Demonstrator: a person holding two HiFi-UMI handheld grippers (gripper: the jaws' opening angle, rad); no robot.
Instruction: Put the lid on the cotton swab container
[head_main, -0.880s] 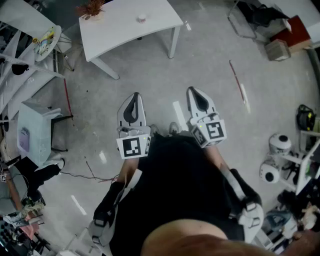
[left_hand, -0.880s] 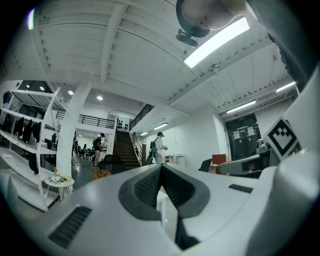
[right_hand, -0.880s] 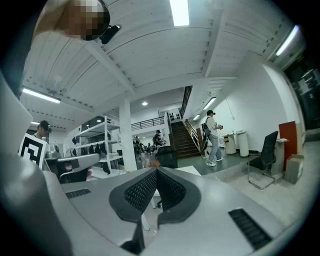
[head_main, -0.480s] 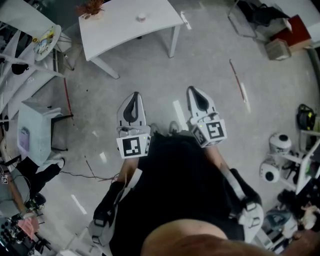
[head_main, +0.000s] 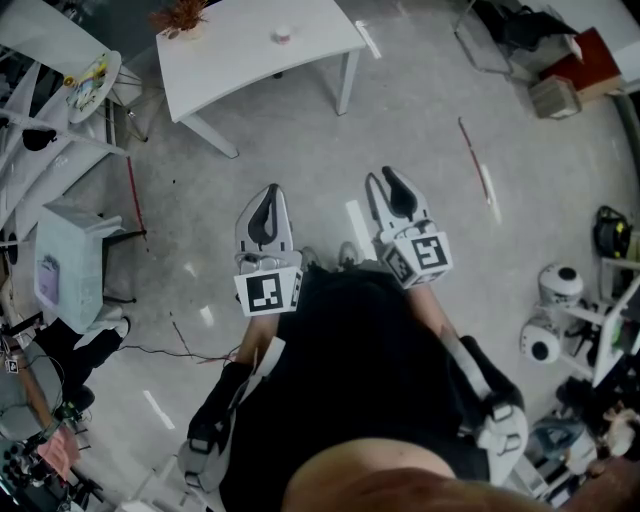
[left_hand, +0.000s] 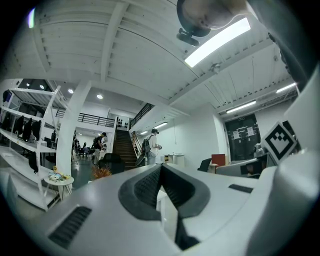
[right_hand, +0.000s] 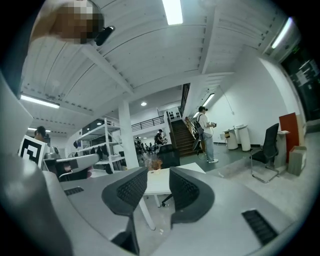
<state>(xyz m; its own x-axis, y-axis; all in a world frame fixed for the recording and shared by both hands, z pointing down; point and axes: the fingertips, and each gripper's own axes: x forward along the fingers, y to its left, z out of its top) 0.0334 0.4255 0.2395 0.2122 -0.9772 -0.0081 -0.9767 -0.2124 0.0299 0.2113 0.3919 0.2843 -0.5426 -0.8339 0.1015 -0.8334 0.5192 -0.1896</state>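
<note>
left grey two-jaw gripper (head_main: 268, 192) pinched fully closed on nothing, right grey gripper (head_main: 383, 180) jaws a bit apart, empty, both held level over the grey floor (head_main: 300, 140), tiny round white container (head_main: 283, 35) way off on white rectangular table (head_main: 235, 55), lid too small to tell

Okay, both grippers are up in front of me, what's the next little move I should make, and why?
Probably step toward the white rectangular table. The left gripper is shut on nothing, the right gripper is open and empty, and the table stands well ahead of both. A small round object sits on it, too small to identify.
</note>
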